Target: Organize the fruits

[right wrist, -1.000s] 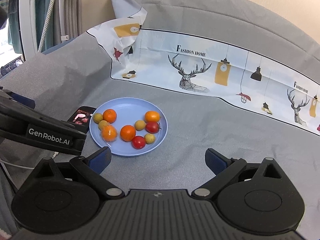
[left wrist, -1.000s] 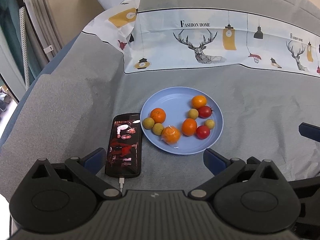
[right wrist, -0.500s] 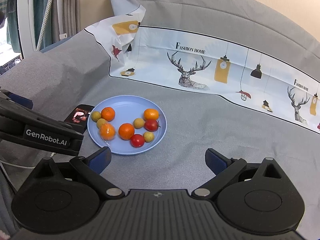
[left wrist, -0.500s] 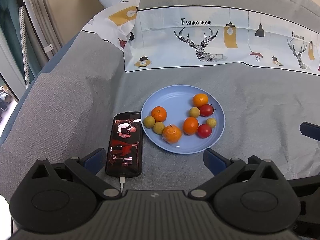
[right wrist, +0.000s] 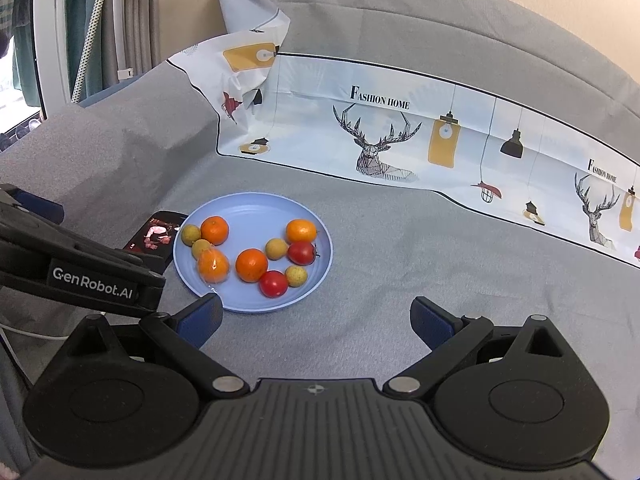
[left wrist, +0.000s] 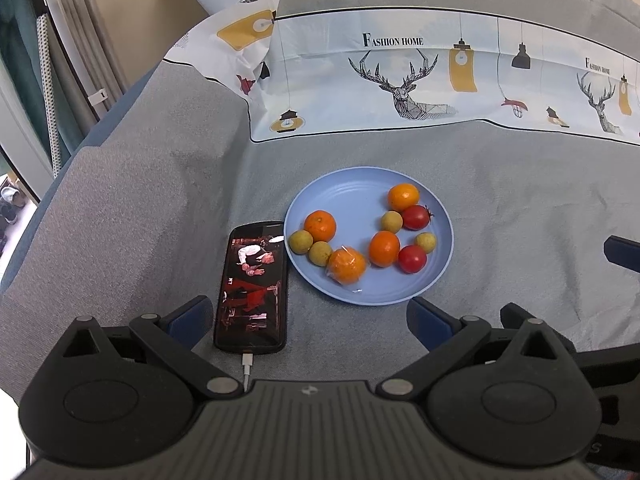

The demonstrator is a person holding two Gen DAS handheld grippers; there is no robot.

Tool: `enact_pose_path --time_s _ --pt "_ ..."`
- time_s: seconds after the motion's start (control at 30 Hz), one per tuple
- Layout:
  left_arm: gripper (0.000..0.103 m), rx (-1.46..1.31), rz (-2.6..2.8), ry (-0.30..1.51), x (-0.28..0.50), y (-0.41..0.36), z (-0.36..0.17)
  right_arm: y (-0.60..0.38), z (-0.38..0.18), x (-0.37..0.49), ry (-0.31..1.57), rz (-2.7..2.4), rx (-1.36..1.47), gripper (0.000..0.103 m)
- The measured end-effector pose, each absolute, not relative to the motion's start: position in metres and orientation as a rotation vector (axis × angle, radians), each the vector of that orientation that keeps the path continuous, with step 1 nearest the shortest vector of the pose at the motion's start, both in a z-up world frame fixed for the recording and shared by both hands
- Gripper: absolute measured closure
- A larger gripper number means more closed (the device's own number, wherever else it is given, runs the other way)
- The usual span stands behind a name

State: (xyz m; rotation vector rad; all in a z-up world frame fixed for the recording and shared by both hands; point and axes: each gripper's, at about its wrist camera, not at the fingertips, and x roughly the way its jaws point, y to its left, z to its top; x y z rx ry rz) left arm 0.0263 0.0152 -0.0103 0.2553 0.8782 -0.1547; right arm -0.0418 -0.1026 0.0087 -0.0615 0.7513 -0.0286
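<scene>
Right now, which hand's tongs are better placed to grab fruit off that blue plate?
Probably left: the left tongs are open right at the plate edge, by the wrapped orange. The right tongs, also open, sit beside it.

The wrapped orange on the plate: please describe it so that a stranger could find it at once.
Find the blue plate on the grey cloth, beside the phone. At its near edge on the phone's side lies the wrapped orange, touching a small yellow-green fruit. Only this orange sits in clear, shiny plastic.
</scene>
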Motion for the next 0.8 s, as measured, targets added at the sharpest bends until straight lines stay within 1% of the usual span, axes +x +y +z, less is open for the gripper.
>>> enact_pose_path --time_s 0.8 --pt "0.000 0.262 -0.146 0.889 0.0299 0.0151 -0.0116 -0.1001 0.0091 -0.0391 0.751 -0.029 -0.063 0.003"
